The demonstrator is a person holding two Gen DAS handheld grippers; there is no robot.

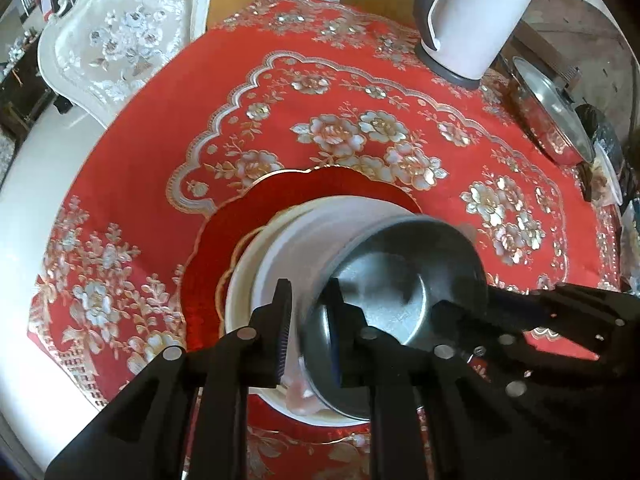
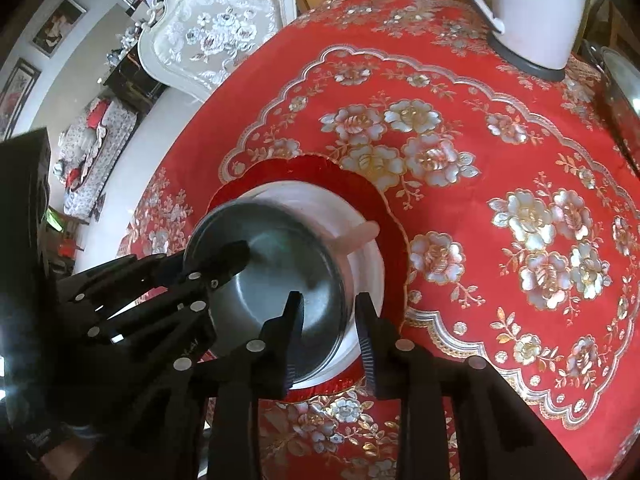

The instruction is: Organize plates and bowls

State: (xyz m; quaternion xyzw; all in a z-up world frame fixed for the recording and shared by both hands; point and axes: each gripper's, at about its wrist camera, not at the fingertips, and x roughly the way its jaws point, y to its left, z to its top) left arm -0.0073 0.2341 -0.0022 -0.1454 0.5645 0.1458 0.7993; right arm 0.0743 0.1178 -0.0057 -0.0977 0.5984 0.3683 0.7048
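Round table spread with a red tablecloth point(image 1: 360, 80) patterned in silver and gold flowers. Beyond its far left edge, a white carved chair point(image 1: 120, 40) with a floral back. At the far right of the cloth, a white electric kettle point(image 1: 472, 16) with a grey base, and next to it a lidded stainless steel pan point(image 1: 552, 116).

Near the front of the cloth, a red scalloped plate with a gold rim point(image 1: 240, 232). Standing on it, a white ceramic bowl point(image 1: 304, 236). Inside that, tilted with its mouth towards the cameras, a stainless steel bowl point(image 1: 384, 288), slightly blurred. Sticking out between the two bowls, a pale pink piece point(image 2: 362, 234), too unclear to name.

Left gripper point(image 1: 308, 320) astride the steel bowl's near rim: one finger inside the bowl, the other outside over the white bowl. Whether clamped on the wall or loose, impossible to tell through the blur.

Right gripper point(image 2: 330, 324) astride the rim from the other side, jaws spread wide, one finger inside the steel bowl and one outside it, with a clear gap around the wall.
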